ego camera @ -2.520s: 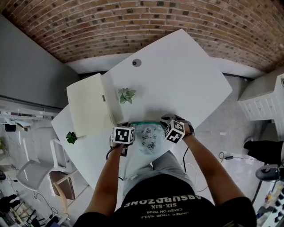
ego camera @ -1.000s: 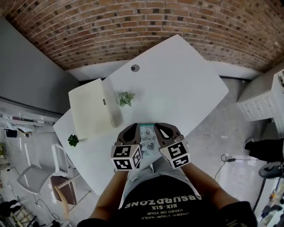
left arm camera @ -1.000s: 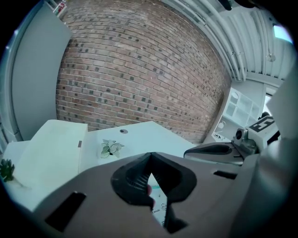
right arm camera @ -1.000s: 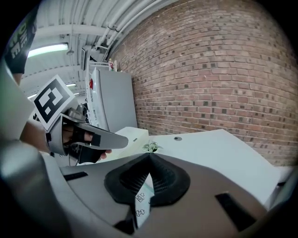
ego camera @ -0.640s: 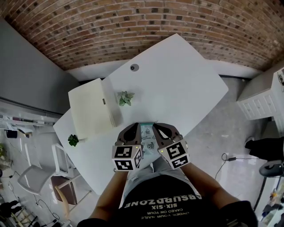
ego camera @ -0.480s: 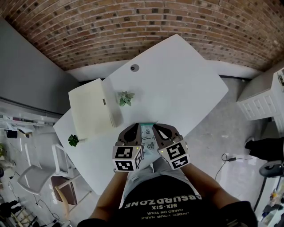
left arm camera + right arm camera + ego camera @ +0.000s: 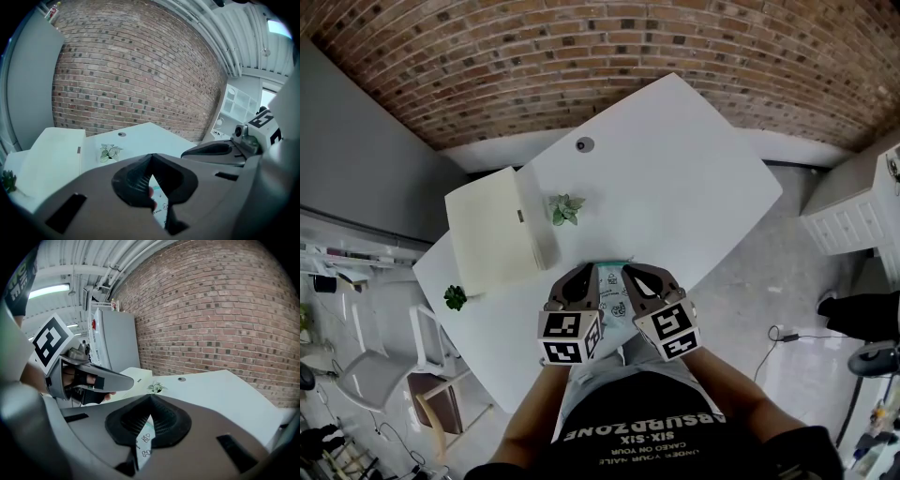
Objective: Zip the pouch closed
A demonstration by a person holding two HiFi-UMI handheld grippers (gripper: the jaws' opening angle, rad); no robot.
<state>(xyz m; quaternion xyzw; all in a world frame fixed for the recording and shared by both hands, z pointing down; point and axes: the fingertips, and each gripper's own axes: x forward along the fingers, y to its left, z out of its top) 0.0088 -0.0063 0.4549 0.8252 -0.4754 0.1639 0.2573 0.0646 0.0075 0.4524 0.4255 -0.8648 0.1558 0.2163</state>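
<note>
left tool (image 7: 151,158): my jaws are clenched at the tips on one side edge of the pouch (image 7: 159,206).
right tool (image 7: 151,400): clenched on the opposite edge, just beside my left tool.
pouch: white and printed, held between both tools over the near edge of the desk (image 7: 675,169).
room: bare desk ahead; plant (image 7: 565,208) and cream box (image 7: 492,230) to the left, well apart.

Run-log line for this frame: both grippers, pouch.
left gripper: shut on pouch | right gripper: shut on pouch | pouch: held between both grippers, at near edge of table
</note>
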